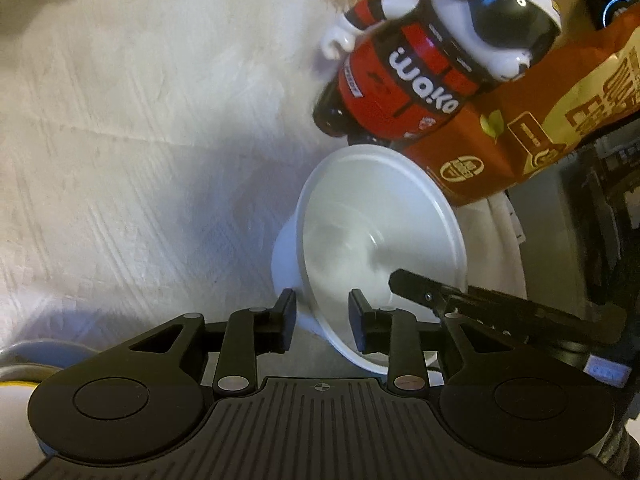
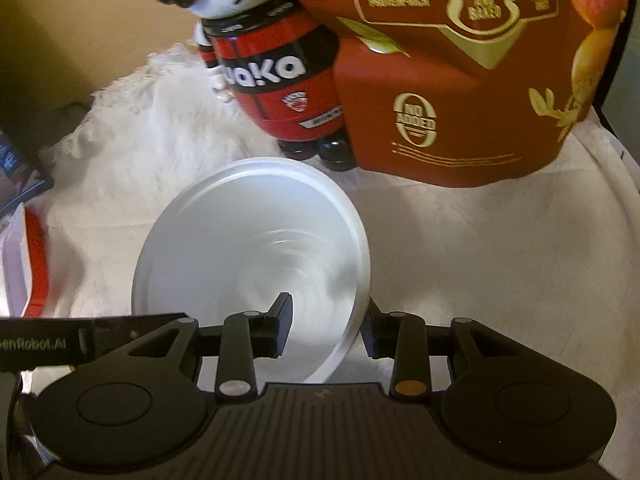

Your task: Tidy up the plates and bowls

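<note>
The white bowl (image 2: 252, 264) was straddled at its rim by both tools: left tool (image 1: 322, 318) and right tool (image 2: 326, 326), fingers apart, seemingly not yet clamped.

Left tongs (image 1: 322, 320) — fingers parted, straddling the bowl (image 1: 380, 240) rim, one finger outside the wall, one inside. Right tongs (image 2: 326, 328) — likewise parted across the opposite rim of the bowl; its finger (image 1: 416, 284) shows in the left wrist view.
</note>
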Tool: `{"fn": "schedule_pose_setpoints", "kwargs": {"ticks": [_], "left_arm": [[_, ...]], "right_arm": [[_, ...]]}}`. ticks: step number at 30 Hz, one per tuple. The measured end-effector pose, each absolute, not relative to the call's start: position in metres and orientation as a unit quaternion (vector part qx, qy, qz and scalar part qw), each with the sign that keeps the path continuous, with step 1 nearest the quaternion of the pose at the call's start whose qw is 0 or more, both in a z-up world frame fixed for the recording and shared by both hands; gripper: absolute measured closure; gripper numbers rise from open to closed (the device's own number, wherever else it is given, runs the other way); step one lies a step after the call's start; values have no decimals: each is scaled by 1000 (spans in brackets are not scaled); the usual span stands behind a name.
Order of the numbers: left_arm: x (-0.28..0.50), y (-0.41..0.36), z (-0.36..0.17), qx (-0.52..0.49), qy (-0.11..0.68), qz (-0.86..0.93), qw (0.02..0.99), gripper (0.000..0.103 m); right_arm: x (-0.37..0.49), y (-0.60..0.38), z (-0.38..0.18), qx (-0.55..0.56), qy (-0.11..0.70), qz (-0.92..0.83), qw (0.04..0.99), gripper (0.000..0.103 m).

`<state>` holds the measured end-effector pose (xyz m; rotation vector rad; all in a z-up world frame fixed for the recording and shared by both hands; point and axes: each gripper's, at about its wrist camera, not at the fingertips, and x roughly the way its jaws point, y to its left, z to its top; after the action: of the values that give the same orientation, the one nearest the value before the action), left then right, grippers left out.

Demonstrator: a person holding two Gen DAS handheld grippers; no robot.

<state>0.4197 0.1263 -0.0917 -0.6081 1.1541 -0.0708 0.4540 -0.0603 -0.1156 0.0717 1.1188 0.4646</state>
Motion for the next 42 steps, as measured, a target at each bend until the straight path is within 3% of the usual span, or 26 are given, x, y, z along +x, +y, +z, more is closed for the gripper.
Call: {"fn": "schedule_pose_setpoints", "kwargs": {"ticks": [22,28,36,42], "left_arm": [[426,115,-95,-256,535,2,805,72],[435,118,-100,-248,524,18,815,73],[396,116,-19,-248,469,-28,847,73],[356,91,4,-221,494,-70,838,73]], "right_arm": [[461,-58,-121,30,527,228,818,66],[461,-52,-114,17,513,228,827,74],[413,-85,-43,38,455,259,851,73],[357,-114,-23,31,450,254,856,73]]}}
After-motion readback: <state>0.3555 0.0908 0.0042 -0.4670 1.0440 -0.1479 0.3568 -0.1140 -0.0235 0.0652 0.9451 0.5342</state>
